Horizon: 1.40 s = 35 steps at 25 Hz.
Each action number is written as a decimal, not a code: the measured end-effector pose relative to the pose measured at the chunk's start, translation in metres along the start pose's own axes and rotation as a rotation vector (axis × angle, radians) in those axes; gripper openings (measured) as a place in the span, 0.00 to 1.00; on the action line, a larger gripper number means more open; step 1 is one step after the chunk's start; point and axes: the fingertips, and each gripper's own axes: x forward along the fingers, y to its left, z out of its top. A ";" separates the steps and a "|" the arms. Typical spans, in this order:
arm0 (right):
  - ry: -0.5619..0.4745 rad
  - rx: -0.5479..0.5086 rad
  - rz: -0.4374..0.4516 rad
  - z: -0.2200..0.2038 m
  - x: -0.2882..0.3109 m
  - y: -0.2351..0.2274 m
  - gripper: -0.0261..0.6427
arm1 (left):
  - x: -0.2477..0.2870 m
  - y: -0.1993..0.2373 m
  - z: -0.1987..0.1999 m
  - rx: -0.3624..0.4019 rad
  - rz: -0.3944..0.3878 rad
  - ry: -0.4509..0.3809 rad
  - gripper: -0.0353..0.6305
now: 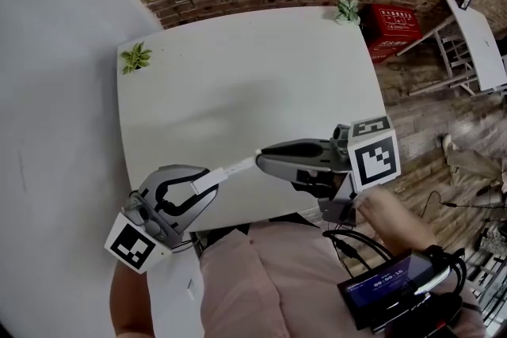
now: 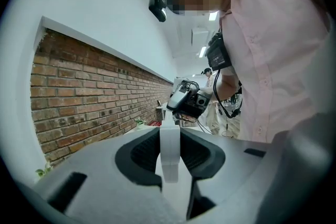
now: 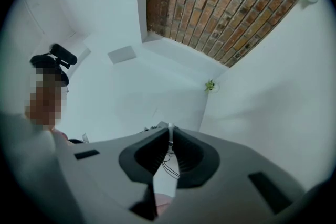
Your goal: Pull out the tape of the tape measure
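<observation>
Left gripper [image 1: 198, 187]: lower left of the head view, jaws clamped on the white tape measure [image 1: 208, 179], its case wedged between the pads

Right gripper [image 1: 261, 163]: middle of the frame, jaws pinched nearly together on the thin end of the tape [image 1: 240, 166]

Tape: a short white stretch was out, bridging the two grippers just over the near edge of the white table [image 1: 238, 75]

Done: both holds were on, and the pull looked to be under way

Left to do: most of it, I'd say, since the grippers sat close together and only a little tape showed

Risk: that thin end [image 3: 169, 132] could slip from the right jaws as the gap widened
</observation>
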 end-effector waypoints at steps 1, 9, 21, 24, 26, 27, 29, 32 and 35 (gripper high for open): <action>-0.001 -0.001 -0.004 0.001 -0.001 -0.001 0.09 | -0.001 0.000 0.000 0.001 0.001 0.003 0.21; -0.013 0.004 -0.020 0.003 -0.007 -0.004 0.09 | -0.008 0.002 -0.008 0.001 -0.007 0.032 0.21; -0.036 0.001 -0.040 0.005 -0.021 -0.010 0.09 | -0.005 0.005 -0.012 0.036 -0.022 0.044 0.21; -0.043 -0.006 -0.041 0.006 -0.024 -0.011 0.09 | -0.007 0.008 -0.014 0.032 -0.016 0.048 0.21; -0.043 -0.011 -0.035 0.007 -0.025 -0.010 0.09 | -0.008 0.009 -0.014 0.034 -0.013 0.047 0.21; -0.045 -0.012 -0.036 0.008 -0.026 -0.010 0.09 | -0.008 0.010 -0.014 0.037 -0.015 0.048 0.21; -0.048 -0.013 -0.043 0.009 -0.027 -0.011 0.09 | -0.009 0.011 -0.016 0.035 -0.018 0.052 0.21; -0.051 -0.014 -0.052 0.010 -0.030 -0.013 0.09 | -0.010 0.012 -0.018 0.034 -0.020 0.058 0.21; -0.054 -0.015 -0.059 0.010 -0.033 -0.014 0.09 | -0.011 0.011 -0.020 0.037 -0.024 0.063 0.21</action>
